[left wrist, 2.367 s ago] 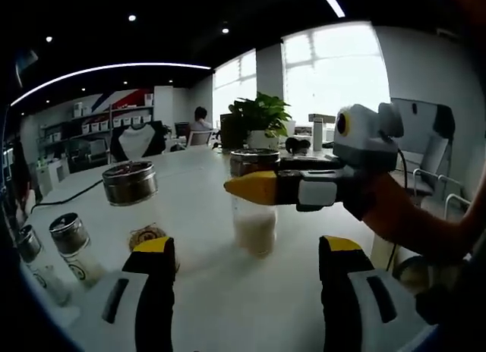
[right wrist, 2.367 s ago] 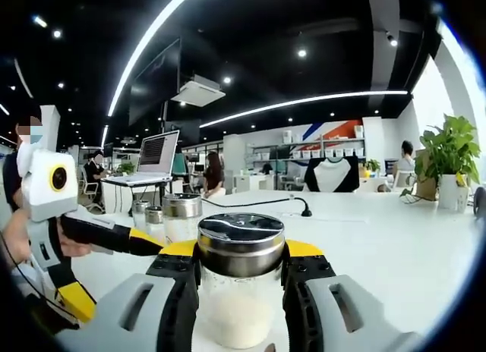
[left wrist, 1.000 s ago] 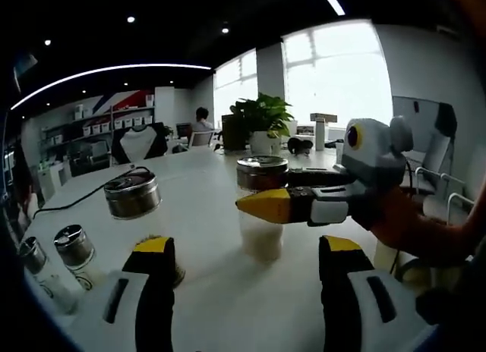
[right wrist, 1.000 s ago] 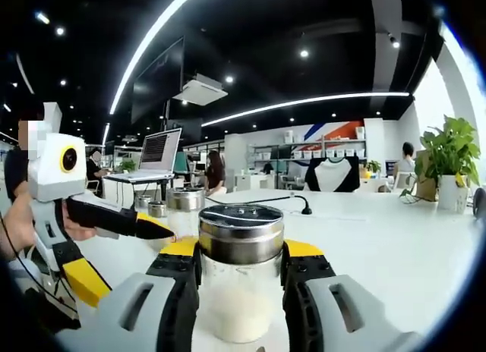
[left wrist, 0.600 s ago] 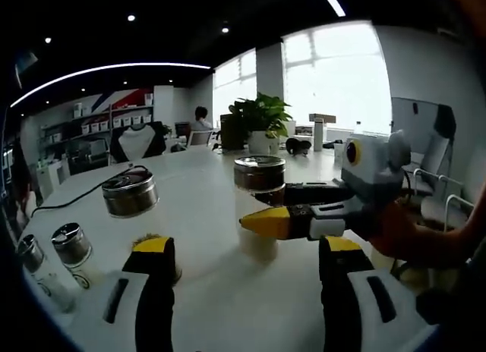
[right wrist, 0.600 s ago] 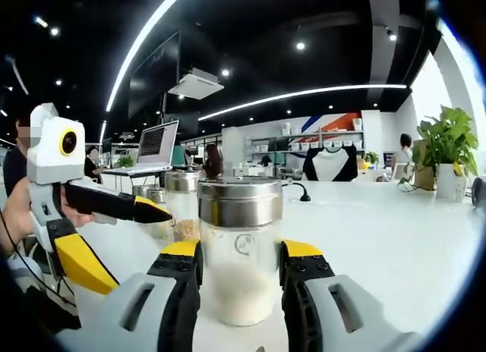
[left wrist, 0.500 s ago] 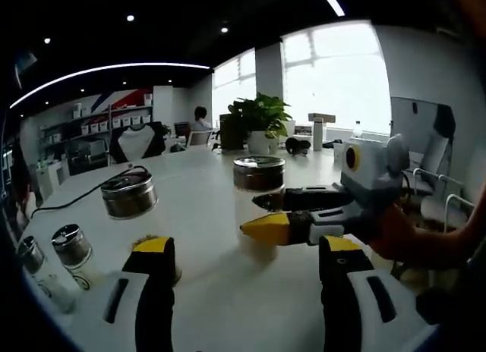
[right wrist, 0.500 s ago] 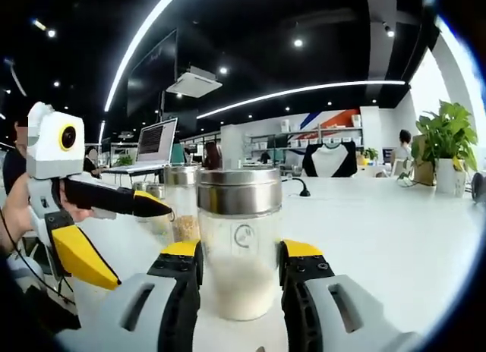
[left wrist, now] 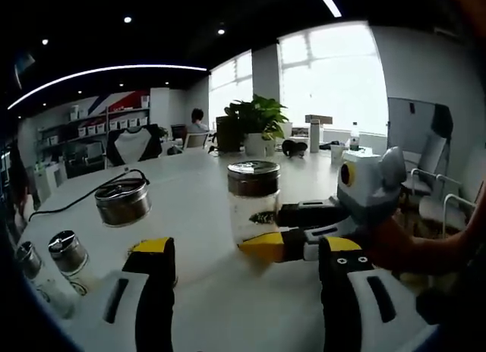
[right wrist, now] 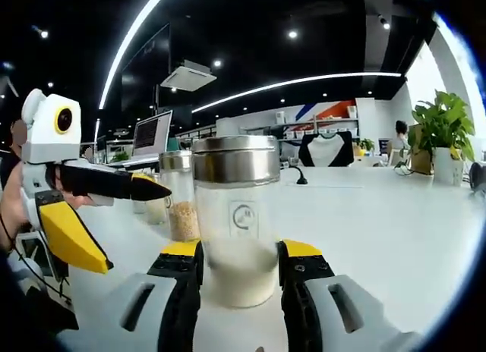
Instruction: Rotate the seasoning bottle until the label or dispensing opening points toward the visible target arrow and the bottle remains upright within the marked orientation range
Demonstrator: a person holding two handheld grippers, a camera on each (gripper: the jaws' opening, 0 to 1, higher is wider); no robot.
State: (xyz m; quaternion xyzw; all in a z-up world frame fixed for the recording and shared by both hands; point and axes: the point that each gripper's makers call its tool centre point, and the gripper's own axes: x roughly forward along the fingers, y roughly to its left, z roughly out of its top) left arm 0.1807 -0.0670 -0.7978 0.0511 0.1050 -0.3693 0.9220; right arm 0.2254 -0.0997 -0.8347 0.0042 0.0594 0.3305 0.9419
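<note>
Grey gripper [left wrist: 243,249], yellow-tipped black jaws

Plenty of bare table [right wrist: 395,215] off to the right — jars [right wrist: 179,196] and the other gripper [right wrist: 121,187] crowding the left.

A long white surface [left wrist: 199,187] runs far into an open office under a dark ceiling [right wrist: 250,33] crossed by curved white light strips [right wrist: 304,80] and small round spotlights. Tall bright windows [left wrist: 334,79] fill the far wall, with a leafy green potted plant [left wrist: 257,118] before them. White wall shelves [right wrist: 307,132] carry boxes, and an open laptop [right wrist: 152,139] stands at far left.
</note>
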